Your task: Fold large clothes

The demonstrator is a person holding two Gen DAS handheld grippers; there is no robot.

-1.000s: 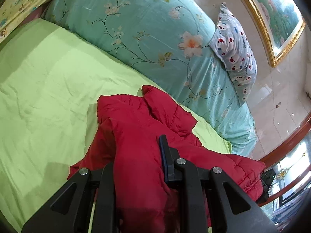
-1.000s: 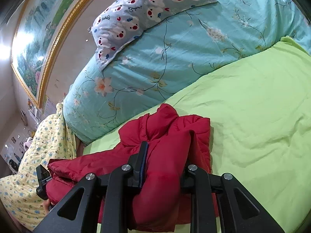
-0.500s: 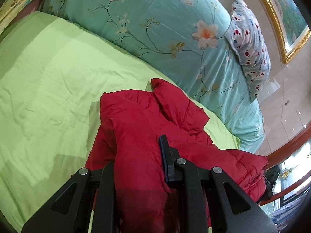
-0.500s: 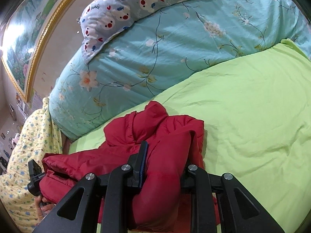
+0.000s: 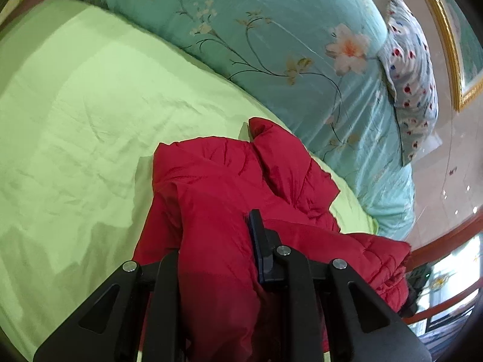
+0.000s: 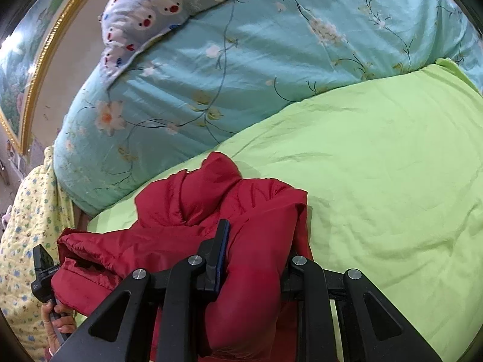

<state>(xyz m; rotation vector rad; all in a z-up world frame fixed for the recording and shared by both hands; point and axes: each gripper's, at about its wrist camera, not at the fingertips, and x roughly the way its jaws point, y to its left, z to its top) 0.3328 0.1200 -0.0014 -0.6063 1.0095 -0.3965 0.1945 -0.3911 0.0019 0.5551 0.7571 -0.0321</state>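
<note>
Left gripper (image 5: pixel 217 247) and right gripper (image 6: pixel 256 250) each clamp a fold of red jacket (image 5: pixel 229 181) near green sheet (image 5: pixel 75 120).

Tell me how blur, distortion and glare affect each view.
Left wrist view: motion smear on the floral quilt, fisheye bends the green sheet, window glare lower right; red jacket sharp. Right wrist view: sharper, the same bending, dark vignette corners, glare on the painting.

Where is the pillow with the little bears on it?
The bear pillow sits on top of the blue flowery quilt, up against the wall by the gold picture frame; in the left wrist view it's at the upper right.
</note>
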